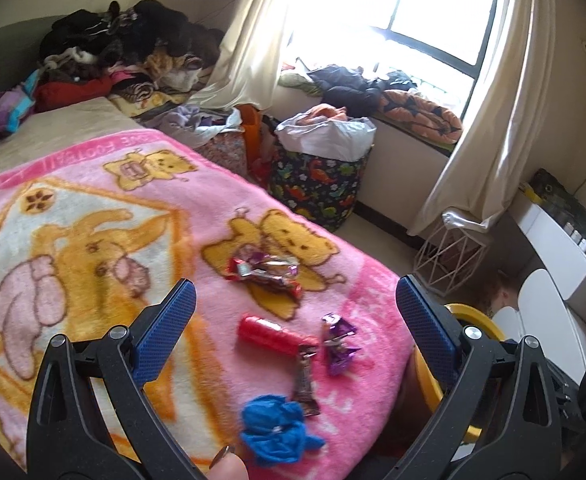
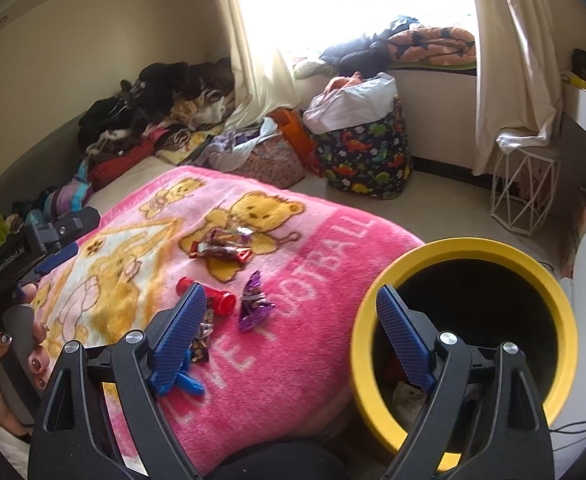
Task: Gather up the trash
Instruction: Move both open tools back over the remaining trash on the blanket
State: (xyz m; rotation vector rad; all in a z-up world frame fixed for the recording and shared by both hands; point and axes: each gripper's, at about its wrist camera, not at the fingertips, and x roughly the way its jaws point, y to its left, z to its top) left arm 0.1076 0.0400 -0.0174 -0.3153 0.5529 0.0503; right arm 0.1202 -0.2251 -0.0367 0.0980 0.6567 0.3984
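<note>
Both grippers were spread wide and held nothing. The left gripper (image 1: pixel 293 312) hovered over a pink blanket (image 1: pixel 93 200) where the trash lay: a red tube (image 1: pixel 271 334), a purple wrapper (image 1: pixel 338 344), a crumpled blue scrap (image 1: pixel 275 432) and a wrapper pile (image 1: pixel 267 272). The right gripper (image 2: pixel 291 312) hung between the blanket and a yellow-rimmed bin (image 2: pixel 469 250) beside the bed.

crumpled candy wrappers (image 1: pixel 267 271), a red tube (image 1: pixel 271 334), a purple wrapper (image 1: pixel 338 344) and a blue wad (image 1: pixel 275 432) lie scattered beside the yellow-rimmed bin (image 2: pixel 465 252).
</note>
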